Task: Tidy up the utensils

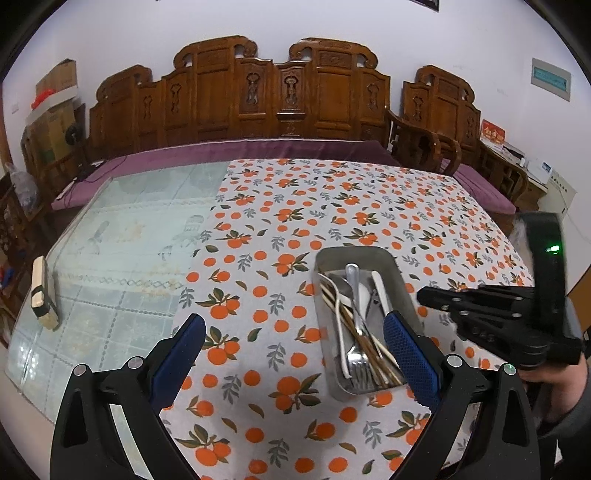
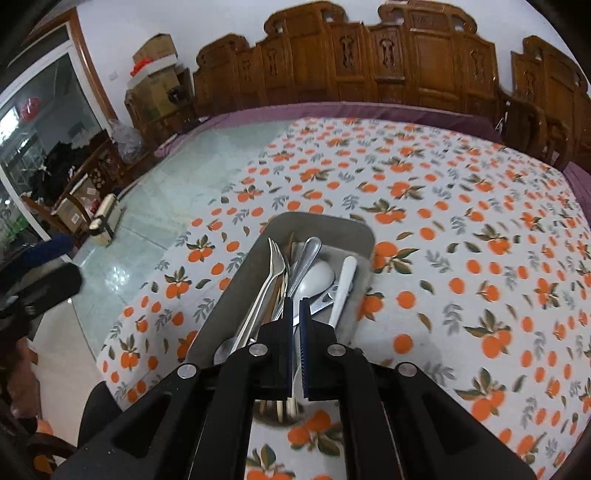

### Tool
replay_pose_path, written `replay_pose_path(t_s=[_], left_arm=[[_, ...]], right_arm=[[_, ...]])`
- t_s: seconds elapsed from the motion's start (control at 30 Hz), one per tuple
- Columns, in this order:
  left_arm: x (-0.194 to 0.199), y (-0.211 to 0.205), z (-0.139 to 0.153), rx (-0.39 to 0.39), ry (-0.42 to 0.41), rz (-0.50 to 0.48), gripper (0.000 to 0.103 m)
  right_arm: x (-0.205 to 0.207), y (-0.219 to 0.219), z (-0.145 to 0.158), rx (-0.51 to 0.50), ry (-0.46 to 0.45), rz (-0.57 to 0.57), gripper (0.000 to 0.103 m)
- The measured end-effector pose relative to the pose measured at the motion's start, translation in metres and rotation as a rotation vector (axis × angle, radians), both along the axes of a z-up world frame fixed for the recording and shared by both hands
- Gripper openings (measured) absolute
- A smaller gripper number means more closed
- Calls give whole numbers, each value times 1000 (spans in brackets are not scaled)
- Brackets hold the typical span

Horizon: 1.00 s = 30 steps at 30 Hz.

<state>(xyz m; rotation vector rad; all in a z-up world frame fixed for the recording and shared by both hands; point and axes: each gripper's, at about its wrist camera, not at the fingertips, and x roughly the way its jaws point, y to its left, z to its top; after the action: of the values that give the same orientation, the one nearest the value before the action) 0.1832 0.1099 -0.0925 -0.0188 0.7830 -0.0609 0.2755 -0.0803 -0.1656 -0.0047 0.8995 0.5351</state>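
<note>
Probably a home living room: carved wooden sofa (image 1: 280, 92), orange-print tablecloth (image 1: 332, 206).

Black grippers (image 1: 293, 345), blue ribbed pads (image 1: 410, 354), silver screws

You face a plain white wall (image 1: 295, 22) with a long carved wooden bench (image 1: 240, 92) set against it, a purple cushion (image 1: 258, 151) along its seat. A matching wooden armchair (image 1: 443, 122) stands to your right. On your left, cardboard boxes (image 1: 55, 107) are stacked in the corner, and the right wrist view shows a glass door (image 2: 40, 140) beyond them. Your worktop (image 1: 110, 240) carries an orange-print tablecloth (image 1: 332, 206).
</note>
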Motion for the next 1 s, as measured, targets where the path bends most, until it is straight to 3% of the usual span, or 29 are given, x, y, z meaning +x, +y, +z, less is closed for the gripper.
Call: replay_pose_path(t_s=[0.17, 0.23, 0.37, 0.43, 0.6, 1.0], left_arm=[[-13, -14, 8, 4, -17, -9, 93], [-18, -21, 10, 8, -20, -5, 93], [-30, -35, 15, 7, -31, -2, 95], [-37, -42, 18, 14, -40, -2, 95], [-58, -59, 28, 24, -74, 1, 95], [-110, -85, 47, 6, -121, -19, 95]], right_arm=[[-29, -25, 25, 26, -61, -30, 8], [-41, -36, 34, 27, -88, -51, 34], [-65, -61, 48, 17, -146, -101, 58], [-77, -74, 54, 13, -169, -134, 78], [-114, -102, 71, -18, -248, -201, 99], [-183, -136, 103, -44, -355, -302, 100]])
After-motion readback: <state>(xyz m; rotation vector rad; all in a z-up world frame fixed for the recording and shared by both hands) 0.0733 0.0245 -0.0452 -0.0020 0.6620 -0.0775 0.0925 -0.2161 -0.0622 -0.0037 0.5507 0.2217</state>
